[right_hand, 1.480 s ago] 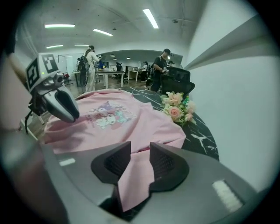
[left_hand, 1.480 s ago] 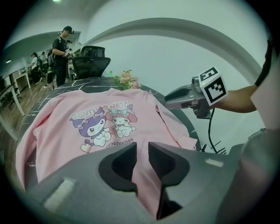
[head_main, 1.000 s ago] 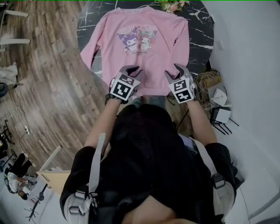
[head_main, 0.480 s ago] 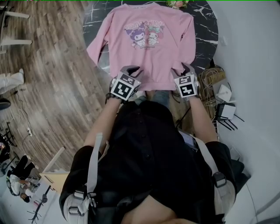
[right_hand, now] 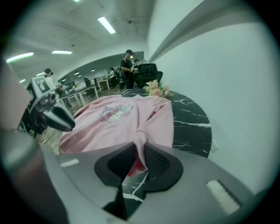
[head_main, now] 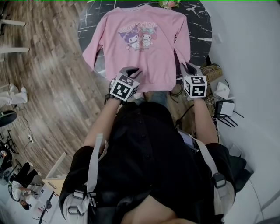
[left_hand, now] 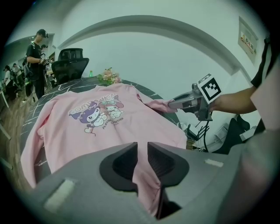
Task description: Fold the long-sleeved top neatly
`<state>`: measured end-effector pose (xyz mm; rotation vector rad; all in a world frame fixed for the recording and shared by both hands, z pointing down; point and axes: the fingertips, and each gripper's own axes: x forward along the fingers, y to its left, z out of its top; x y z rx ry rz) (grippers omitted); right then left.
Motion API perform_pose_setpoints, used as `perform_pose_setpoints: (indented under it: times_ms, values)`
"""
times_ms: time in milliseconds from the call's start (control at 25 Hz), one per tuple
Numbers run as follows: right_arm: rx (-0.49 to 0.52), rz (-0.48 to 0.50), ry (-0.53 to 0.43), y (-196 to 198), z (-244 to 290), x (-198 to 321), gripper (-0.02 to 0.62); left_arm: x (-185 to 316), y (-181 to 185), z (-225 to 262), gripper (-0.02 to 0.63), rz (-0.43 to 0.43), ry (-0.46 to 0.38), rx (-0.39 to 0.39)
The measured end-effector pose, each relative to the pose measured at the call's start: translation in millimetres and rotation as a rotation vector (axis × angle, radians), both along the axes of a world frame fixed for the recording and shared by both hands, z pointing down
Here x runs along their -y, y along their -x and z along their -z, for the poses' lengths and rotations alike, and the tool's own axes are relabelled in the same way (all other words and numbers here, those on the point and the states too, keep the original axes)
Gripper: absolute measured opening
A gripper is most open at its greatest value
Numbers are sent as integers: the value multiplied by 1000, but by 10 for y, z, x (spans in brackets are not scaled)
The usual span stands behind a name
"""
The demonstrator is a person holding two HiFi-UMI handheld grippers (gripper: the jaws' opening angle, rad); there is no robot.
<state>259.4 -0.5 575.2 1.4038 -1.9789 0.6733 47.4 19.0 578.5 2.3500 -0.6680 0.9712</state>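
A pink long-sleeved top (head_main: 144,48) with a cartoon print lies flat, face up, on the black marble table (head_main: 199,26). My left gripper (head_main: 131,71) is at the near left of the hem and shut on it; pink fabric is pinched between its pads (left_hand: 142,151). My right gripper (head_main: 189,66) is at the end of the right sleeve, beside the top's near right corner. Its jaws are closing, and the ribbed cuff (right_hand: 140,146) stands pinched between the pads. The left sleeve hangs off the table's left edge.
A small bunch of flowers (head_main: 168,3) sits at the table's far edge. Cables and white boxes (head_main: 218,87) lie on the floor to the right, by the white wall. Wooden floor runs along the left. An office chair (left_hand: 70,65) and people stand far behind.
My right gripper left the hem, moved right to the right sleeve's end and closed on the cuff. My left gripper kept its hold on the hem.
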Motion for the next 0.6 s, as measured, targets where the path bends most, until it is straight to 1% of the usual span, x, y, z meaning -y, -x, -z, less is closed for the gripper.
perform_pose_setpoints:
  times_ms: [120,240,360,600]
  values:
    - [37,-93,-19,-336,136,118,62,-3,-120,-9,80,-14,7,3]
    - [38,-143,-32,-664,228,270,60,11,-227,-14,80,-21,14,13]
    - [3,-163,-46,-986,275,449,58,73,-328,-19,80,-13,16,26]
    - [-81,-163,-54,-1625,353,899,55,257,-580,4,75,30,35,36]
